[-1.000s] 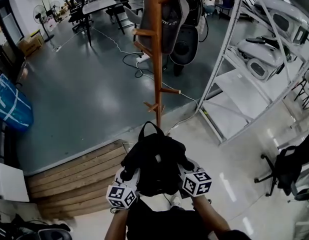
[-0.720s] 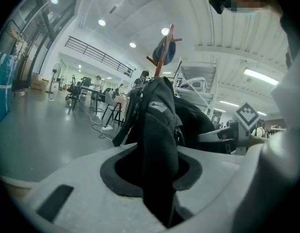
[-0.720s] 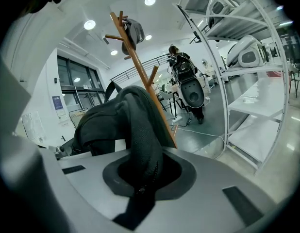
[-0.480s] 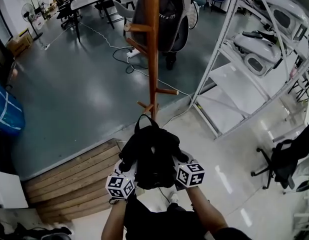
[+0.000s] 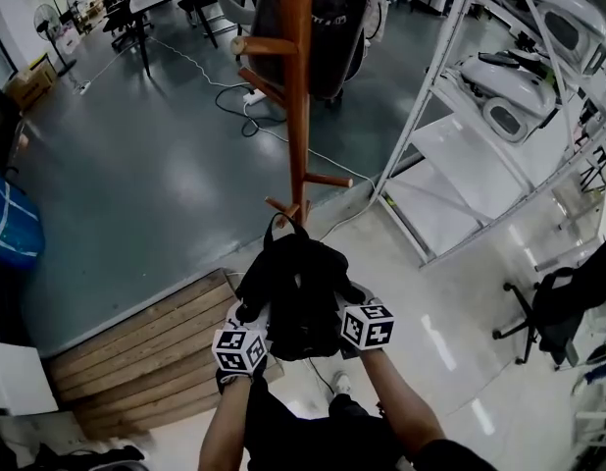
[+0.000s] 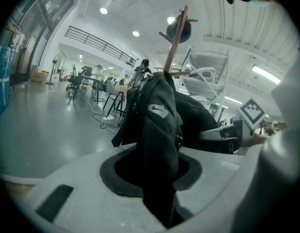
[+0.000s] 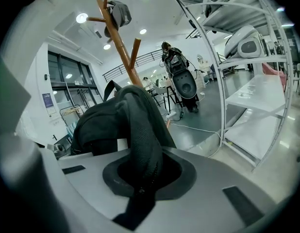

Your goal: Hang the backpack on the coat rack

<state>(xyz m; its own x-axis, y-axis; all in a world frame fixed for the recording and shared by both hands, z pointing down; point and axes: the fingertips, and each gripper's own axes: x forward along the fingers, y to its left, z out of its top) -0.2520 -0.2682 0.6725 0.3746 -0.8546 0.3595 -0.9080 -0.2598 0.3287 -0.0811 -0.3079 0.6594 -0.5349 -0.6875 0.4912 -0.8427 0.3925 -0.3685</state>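
Note:
Both grippers hold a black backpack (image 5: pixel 299 292) up between them in the head view. My left gripper (image 5: pixel 248 324) is shut on a black strap (image 6: pixel 158 130) on the bag's left side. My right gripper (image 5: pixel 352 308) is shut on dark fabric (image 7: pixel 140 144) on its right side. The wooden coat rack (image 5: pixel 297 96) rises just beyond the bag. The backpack's top loop (image 5: pixel 279 226) sits by the lowest pegs (image 5: pixel 283 207). The rack's pole also shows in the left gripper view (image 6: pixel 175 42) and the right gripper view (image 7: pixel 122 47).
A dark bag (image 5: pixel 334 27) hangs high on the rack. White metal shelving (image 5: pixel 460 165) stands to the right, a wooden platform (image 5: pixel 136 346) lies at lower left. A cable (image 5: pixel 252 96) crosses the grey floor. An office chair (image 5: pixel 568 302) is far right, a blue bag (image 5: pixel 9 229) far left.
Both grippers have carried the backpack closer to the rack's pole, so its top loop now lies by the lowest pegs. Both grips look unchanged.

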